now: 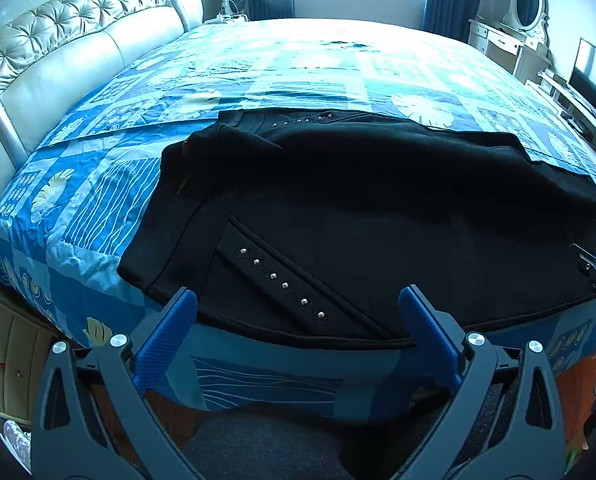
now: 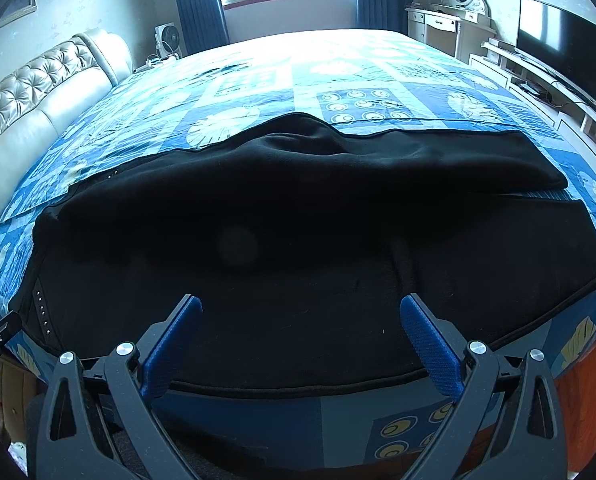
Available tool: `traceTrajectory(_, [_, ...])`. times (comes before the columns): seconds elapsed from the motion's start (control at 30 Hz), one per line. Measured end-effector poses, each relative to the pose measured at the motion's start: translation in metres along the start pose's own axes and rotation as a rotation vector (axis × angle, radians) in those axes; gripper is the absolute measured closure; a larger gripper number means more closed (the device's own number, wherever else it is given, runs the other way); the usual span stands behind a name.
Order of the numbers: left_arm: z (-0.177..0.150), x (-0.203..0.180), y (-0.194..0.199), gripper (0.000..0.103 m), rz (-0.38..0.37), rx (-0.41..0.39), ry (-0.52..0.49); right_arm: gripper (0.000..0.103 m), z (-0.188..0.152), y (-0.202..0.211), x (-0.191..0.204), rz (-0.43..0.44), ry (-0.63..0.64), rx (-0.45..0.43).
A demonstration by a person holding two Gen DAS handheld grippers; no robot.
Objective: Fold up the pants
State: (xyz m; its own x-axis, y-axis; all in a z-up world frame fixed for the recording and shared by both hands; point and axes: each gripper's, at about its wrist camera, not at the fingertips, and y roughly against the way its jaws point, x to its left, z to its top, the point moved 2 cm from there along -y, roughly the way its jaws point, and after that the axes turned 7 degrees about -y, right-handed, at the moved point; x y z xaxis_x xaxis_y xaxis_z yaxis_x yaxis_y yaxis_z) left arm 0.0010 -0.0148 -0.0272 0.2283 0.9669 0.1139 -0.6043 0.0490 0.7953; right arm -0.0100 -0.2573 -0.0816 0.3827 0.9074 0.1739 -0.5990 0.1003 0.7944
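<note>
Both jaws stand wide apart, gripping nothing. We hold our left gripper (image 1: pixel 298 312) and right gripper (image 2: pixel 301 320) over black pants (image 2: pixel 298 220) on the bed (image 2: pixel 258 80).

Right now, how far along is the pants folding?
Done: the black studded pants lie spread across the blue patterned bedspread, waist toward the tufted headboard, legs side by side, apparently unfolded. In hand: nothing; the left gripper and right gripper both hover open at the near hem. Left: every fold, probably leg over leg first.
</note>
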Motion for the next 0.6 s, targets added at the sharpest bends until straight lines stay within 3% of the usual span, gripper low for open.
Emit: traceTrajectory(0.6, [-0.0006,-0.0008,-0.0004,0.002,-0.001,0.001,-0.003,0.004,-0.0023,-0.003,0.0012,0.0,0.007,0.002])
